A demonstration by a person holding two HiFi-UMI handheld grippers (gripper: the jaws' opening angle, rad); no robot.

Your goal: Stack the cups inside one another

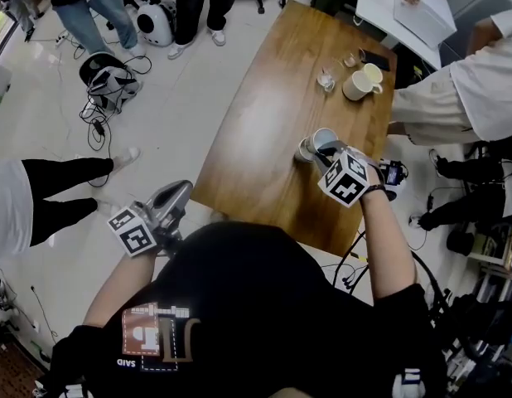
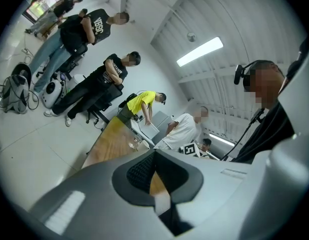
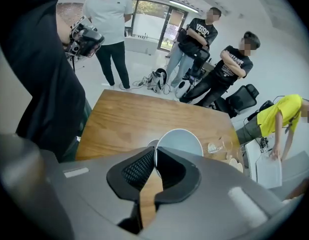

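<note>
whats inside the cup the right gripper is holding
The white cup shows only a bare pale inner wall. Its bottom is covered by the fingers of the right gripper.

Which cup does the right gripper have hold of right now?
The pale cup nearest the person: the right gripper is shut on its rim. The cream mug and the glass sit apart at the far end, untouched.

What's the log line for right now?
right claw: shut on cup rim | left claw: shut, empty | second cup: beside it on table | stacked: no
</note>
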